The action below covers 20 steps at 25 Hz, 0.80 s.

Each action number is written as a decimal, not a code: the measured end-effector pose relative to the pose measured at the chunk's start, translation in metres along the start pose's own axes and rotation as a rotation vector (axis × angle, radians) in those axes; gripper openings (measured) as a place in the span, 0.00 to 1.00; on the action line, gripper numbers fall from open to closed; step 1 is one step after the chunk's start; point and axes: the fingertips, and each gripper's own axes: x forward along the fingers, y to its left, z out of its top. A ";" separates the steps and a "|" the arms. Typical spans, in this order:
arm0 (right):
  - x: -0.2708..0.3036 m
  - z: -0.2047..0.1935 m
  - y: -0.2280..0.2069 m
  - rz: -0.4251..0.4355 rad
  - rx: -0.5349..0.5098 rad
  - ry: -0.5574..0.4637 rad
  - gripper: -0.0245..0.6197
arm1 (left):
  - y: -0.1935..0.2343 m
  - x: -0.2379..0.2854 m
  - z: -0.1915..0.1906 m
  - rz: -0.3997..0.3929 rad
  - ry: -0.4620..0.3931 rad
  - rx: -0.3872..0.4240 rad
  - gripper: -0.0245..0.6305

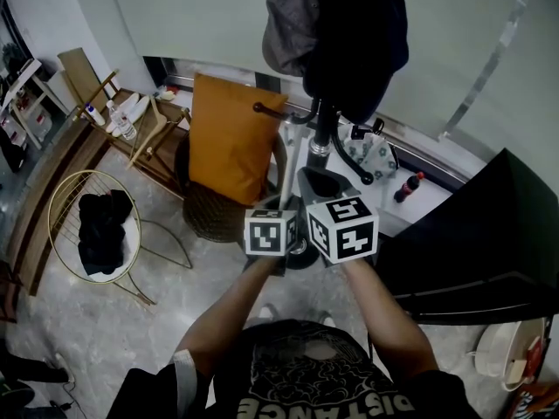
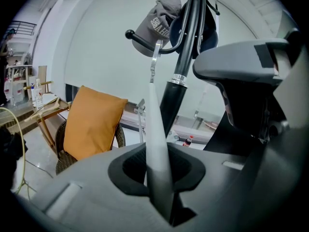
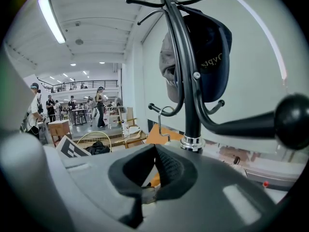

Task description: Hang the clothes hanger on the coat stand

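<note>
The white clothes hanger (image 2: 155, 129) runs straight up from between the jaws of my left gripper (image 2: 157, 166), which is shut on its arm. Its metal hook (image 2: 154, 57) sits over a lower curved peg (image 2: 143, 44) of the black coat stand (image 2: 181, 66). In the right gripper view the same hook (image 3: 164, 117) hangs on the peg, left of the pole (image 3: 187, 91). My right gripper (image 3: 153, 170) has its pads drawn together with a pale piece of the hanger pinched low between them. From the head view both grippers (image 1: 281, 206) (image 1: 325, 183) are side by side against the stand (image 1: 323, 133).
Grey and dark caps (image 1: 336, 20) hang higher on the stand. An orange cushion (image 1: 229, 138) rests on a wicker chair at the left, next to a wire basket (image 1: 96, 225) of black clothes. A black panel (image 1: 489, 234) stands at the right. People stand far off (image 3: 72, 105).
</note>
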 end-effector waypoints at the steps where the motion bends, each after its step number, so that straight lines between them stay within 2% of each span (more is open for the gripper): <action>1: 0.000 0.000 0.000 0.000 0.000 0.001 0.04 | 0.001 0.001 0.000 0.006 0.004 0.001 0.14; 13: 0.002 -0.008 -0.006 -0.010 0.010 0.014 0.04 | 0.003 0.007 -0.010 0.000 0.044 0.004 0.14; 20: 0.004 -0.012 -0.006 -0.009 0.016 0.022 0.04 | 0.004 0.010 -0.011 0.003 0.030 0.013 0.15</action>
